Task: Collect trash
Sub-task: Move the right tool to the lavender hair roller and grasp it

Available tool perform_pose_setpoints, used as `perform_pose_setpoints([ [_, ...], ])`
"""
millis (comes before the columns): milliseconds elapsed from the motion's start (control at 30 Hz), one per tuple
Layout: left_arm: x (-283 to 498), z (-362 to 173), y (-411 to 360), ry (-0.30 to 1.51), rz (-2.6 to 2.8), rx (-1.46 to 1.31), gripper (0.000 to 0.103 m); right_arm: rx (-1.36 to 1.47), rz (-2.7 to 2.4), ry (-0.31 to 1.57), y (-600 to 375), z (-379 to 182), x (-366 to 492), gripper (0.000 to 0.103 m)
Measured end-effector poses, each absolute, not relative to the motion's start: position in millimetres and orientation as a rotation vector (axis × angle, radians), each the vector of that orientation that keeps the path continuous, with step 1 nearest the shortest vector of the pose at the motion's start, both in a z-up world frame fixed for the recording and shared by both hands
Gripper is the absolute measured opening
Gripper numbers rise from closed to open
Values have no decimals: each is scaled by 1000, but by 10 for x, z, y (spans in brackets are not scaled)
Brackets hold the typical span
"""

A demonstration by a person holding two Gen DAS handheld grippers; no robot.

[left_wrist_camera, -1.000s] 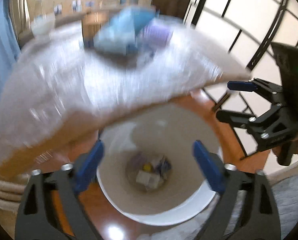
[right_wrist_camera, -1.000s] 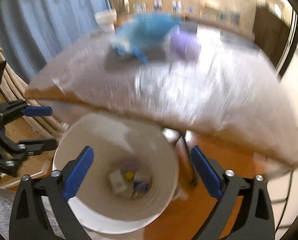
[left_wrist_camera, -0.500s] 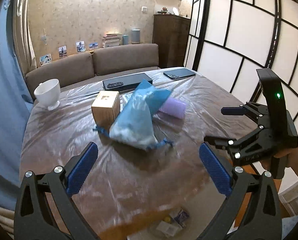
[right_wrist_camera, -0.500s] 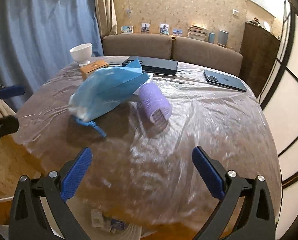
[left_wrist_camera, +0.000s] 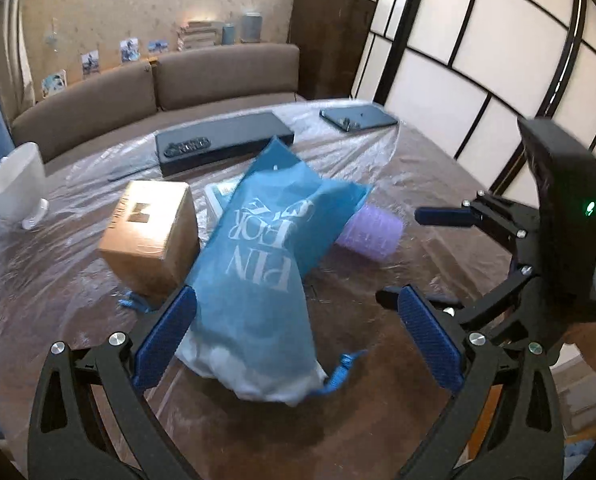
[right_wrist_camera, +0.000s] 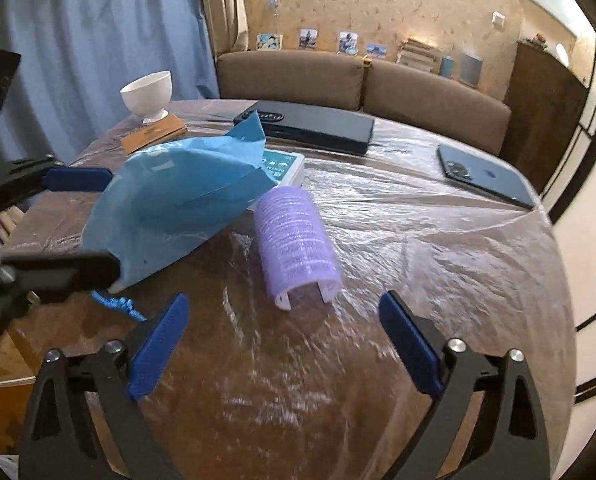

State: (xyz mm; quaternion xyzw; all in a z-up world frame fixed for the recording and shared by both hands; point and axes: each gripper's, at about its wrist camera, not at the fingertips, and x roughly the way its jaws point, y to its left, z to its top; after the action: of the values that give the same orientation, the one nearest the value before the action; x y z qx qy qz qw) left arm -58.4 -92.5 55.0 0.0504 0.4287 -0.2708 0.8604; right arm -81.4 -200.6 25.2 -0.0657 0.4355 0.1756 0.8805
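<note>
I've got two grippers up over the plastic-covered table [left_wrist_camera: 426, 168], and both are spread wide with nothing between the pads. My left gripper [left_wrist_camera: 298, 340] straddles the near end of the one blue bag [left_wrist_camera: 257, 264]; its left pad sits just beside the bag's edge, the right pad well clear of it. My right gripper [right_wrist_camera: 281, 344] hangs over bare film, with the single purple roller [right_wrist_camera: 295, 238] straight ahead of it and the blue bag off to its front left.

Count ahead of my left gripper: one brown cardboard box [left_wrist_camera: 151, 236] touching the bag's left side, one white footed cup [left_wrist_camera: 15, 186] far left, one long black flat box [left_wrist_camera: 221, 146] with a remote-like thing on top, one dark phone [left_wrist_camera: 356, 118] far right, and one white-and-teal packet [right_wrist_camera: 283, 168] half under the bag.

The bag lies on its side, bulging pale at the near end; what's inside I can't tell. A blue drawstring [left_wrist_camera: 344, 370] trails from it.

Writing: white letters on the bag, upside down from here, read "FIN" and "FOR"; the rest I can't make out. The packet's print is too small.
</note>
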Motion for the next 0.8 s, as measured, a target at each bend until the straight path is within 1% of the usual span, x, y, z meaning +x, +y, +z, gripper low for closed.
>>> perform_pose_setpoints([
  [100, -506, 473, -949, 909, -553, 140, 91, -135, 391, 918, -1992, 217, -710, 84],
  [133, -480, 456, -935, 912, -555, 132, 89, -139, 400, 924, -1978, 202, -675, 80],
  [167, -464, 455, -912, 914, -557, 123, 87, -141, 403, 926, -1970, 194, -649, 80],
  [367, -361, 423, -874, 924, -565, 94, 87, -140, 400, 925, -1955, 147, -509, 80],
  [400, -352, 409, -878, 927, -565, 95, 87, -138, 401, 927, -1957, 141, -498, 79],
  [433, -346, 398, -881, 928, -565, 96, 86, -137, 403, 928, -1956, 135, -485, 74],
  [467, -343, 382, -880, 930, -567, 101, 76, -140, 408, 933, -1950, 126, -471, 68],
  [500, -350, 364, -888, 935, -567, 111, 72, -153, 409, 930, -1938, 124, -464, 66],
  [533, -360, 354, -892, 934, -566, 122, 69, -161, 410, 929, -1927, 125, -464, 58],
  [567, -367, 348, -897, 933, -565, 133, 61, -184, 410, 926, -1910, 129, -466, 51],
  [600, -389, 346, -897, 931, -564, 143, 58, -194, 409, 924, -1903, 131, -466, 48],
  [633, -401, 348, -887, 926, -560, 146, 56, -203, 406, 921, -1902, 135, -471, 44],
  [700, -420, 356, -862, 921, -564, 129, 49, -201, 397, 902, -1927, 152, -497, 42],
  [800, -458, 386, -813, 909, -553, 85, 47, -165, 379, 889, -2001, 187, -535, 42],
])
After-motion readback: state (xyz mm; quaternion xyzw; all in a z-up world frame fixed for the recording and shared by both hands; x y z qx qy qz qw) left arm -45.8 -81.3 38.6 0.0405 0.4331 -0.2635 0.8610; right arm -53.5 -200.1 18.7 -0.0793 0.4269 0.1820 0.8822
